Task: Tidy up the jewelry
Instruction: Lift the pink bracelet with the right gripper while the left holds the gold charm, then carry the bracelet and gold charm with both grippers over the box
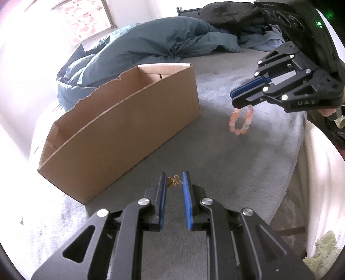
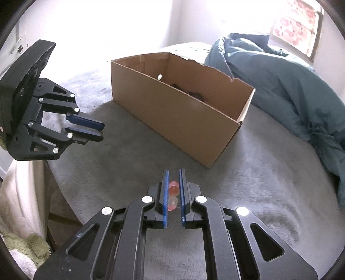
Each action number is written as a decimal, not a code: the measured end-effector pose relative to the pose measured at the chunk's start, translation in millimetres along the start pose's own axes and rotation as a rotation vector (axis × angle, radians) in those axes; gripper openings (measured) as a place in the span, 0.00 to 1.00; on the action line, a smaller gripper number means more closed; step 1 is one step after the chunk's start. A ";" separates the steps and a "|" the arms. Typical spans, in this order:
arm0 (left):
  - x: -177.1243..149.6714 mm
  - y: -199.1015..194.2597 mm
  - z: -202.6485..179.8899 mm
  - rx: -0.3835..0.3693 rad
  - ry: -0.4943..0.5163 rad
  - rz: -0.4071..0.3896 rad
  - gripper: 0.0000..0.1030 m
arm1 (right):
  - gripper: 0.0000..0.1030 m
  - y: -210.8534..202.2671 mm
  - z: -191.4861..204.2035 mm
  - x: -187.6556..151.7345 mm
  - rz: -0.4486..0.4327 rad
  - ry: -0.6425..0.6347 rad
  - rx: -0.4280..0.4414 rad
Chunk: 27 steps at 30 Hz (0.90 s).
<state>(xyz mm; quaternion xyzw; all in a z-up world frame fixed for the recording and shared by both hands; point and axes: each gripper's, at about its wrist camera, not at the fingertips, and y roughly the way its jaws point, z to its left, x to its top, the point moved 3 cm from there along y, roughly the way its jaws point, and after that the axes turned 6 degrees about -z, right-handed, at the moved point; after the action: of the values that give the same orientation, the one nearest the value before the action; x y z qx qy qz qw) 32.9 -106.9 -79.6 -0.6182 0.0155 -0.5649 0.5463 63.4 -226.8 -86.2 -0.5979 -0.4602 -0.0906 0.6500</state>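
Observation:
My right gripper (image 2: 173, 172) is shut on a pink bead bracelet (image 2: 173, 195); in the left wrist view that gripper (image 1: 234, 99) holds the bracelet (image 1: 240, 121) dangling above the grey bed cover, right of the cardboard box (image 1: 120, 137). My left gripper (image 1: 174, 175) has a small gold butterfly-shaped jewelry piece (image 1: 174, 180) between its fingertips, just in front of the box; whether the pads press it is unclear. In the right wrist view the left gripper (image 2: 101, 131) hovers left of the box (image 2: 179, 116), whose inside shows dark items.
A rumpled teal duvet (image 1: 133, 49) lies behind the box, with dark clothes (image 1: 232, 15) at the back. The grey bed cover (image 2: 248, 183) ends at the near edge, where white and green fabric (image 2: 23, 241) hangs. A window (image 2: 295, 23) is behind.

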 end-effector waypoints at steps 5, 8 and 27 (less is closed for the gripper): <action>2.1 -11.7 -1.5 0.017 0.007 -0.015 0.13 | 0.07 -9.4 1.8 4.5 -0.017 -0.004 -0.013; 3.3 -17.1 -2.4 0.024 0.010 -0.021 0.14 | 0.07 -14.2 4.3 7.1 -0.025 -0.010 -0.019; 39.8 -73.5 36.4 0.052 -0.024 -0.161 0.14 | 0.07 -70.6 1.8 68.2 -0.148 -0.025 -0.046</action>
<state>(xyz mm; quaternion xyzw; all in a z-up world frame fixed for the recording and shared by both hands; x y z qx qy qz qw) 29.4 -78.8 7.0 -0.6098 -0.0555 -0.6000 0.5148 53.6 -214.7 10.7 -0.5782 -0.5091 -0.1413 0.6217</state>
